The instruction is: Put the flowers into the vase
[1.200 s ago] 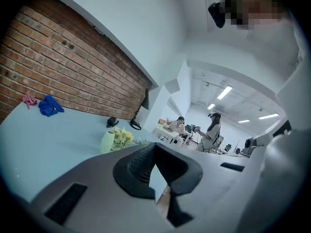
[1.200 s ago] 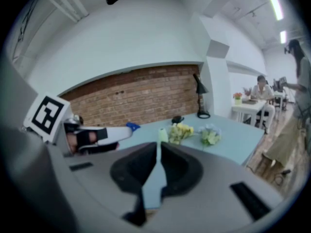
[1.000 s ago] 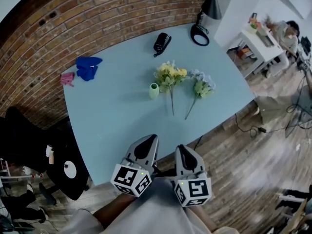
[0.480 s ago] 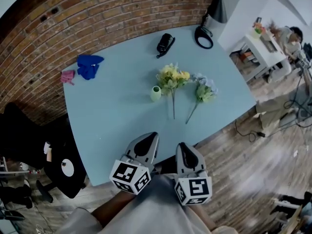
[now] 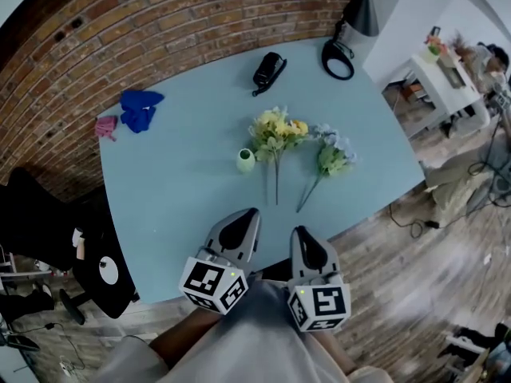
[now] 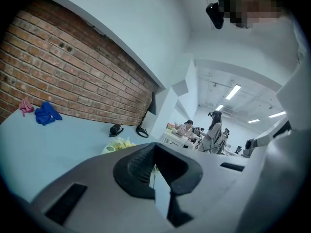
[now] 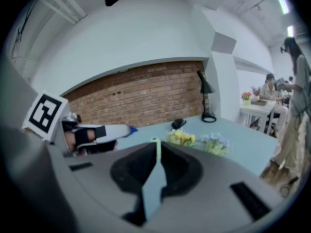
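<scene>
Over the near edge of the table (image 5: 160,214), your left gripper (image 5: 247,216) and right gripper (image 5: 300,233) are closed, empty. Vase (image 5: 246,160), yellow flowers (image 5: 276,128) and pale blue flowers (image 5: 331,155) lie mid-table, well ahead. Stems hidden in both gripper views.

lamp (image 5: 362,8) cut off @ top

You hold your grey plastic left gripper (image 5: 249,215) low in front of you. Your grey plastic right gripper (image 5: 300,234) is just beside it. Both point forward and a little down. Each one's jaws are pressed together, with nothing between them. Your left arm (image 5: 180,341) shows behind the left one.
</scene>
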Demonstrator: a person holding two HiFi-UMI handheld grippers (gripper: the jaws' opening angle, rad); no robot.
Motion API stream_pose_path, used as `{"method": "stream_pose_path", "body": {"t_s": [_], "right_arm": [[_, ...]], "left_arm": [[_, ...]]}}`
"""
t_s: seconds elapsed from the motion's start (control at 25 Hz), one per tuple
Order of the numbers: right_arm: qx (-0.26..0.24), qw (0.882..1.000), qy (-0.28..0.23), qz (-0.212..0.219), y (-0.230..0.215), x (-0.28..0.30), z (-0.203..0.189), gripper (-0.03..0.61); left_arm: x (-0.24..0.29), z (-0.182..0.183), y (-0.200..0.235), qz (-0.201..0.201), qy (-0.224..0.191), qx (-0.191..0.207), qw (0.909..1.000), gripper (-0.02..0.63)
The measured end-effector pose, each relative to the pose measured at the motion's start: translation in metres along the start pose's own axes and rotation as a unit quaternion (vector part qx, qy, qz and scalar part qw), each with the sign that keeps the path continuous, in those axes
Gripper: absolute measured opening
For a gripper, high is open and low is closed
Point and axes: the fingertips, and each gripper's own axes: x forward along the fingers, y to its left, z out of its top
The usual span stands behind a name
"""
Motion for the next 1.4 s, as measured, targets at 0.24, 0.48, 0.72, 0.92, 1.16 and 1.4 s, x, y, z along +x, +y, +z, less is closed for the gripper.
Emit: {"method": "stream_pose_path", "body": {"t_s": [0.24, 0.48, 0.72, 0.92, 1.16, 1.4], "right_arm": [[0.001, 1.000, 0.006, 0.017, -0.029, 0.018, 0.008, 0.025], [0.000, 0.999, 0.007, 0.043, -0.051, 0.037, 0.020, 0.025], [0.000, 0.997, 0.004, 0.077, -0.070, 0.053, 0.029, 0.025], [0.000, 0.996, 0.010, 0.092, -0.091, 0.065, 0.032, 0.025], [-0.001, 0.993, 0.017, 0.114, -0.104, 0.080, 0.032, 0.025], [0.002, 0.991, 0.026, 0.131, -0.110, 0.095, 0.035, 0.025]], "left_arm": [[0.031, -0.007, -0.004, 0.015, 0.012, 0.003, 0.9998, 0.017], [0.063, -0.011, -0.006, 0.036, 0.023, 0.012, 0.9990, 0.017], [0.091, -0.019, -0.007, 0.059, 0.028, 0.019, 0.9977, 0.017], [0.115, -0.034, 0.006, 0.100, 0.050, 0.024, 0.9935, 0.017], [0.141, -0.058, 0.017, 0.122, 0.084, 0.010, 0.9889, 0.017], [0.157, -0.073, 0.032, 0.139, 0.113, 0.000, 0.9838, 0.018]]}}
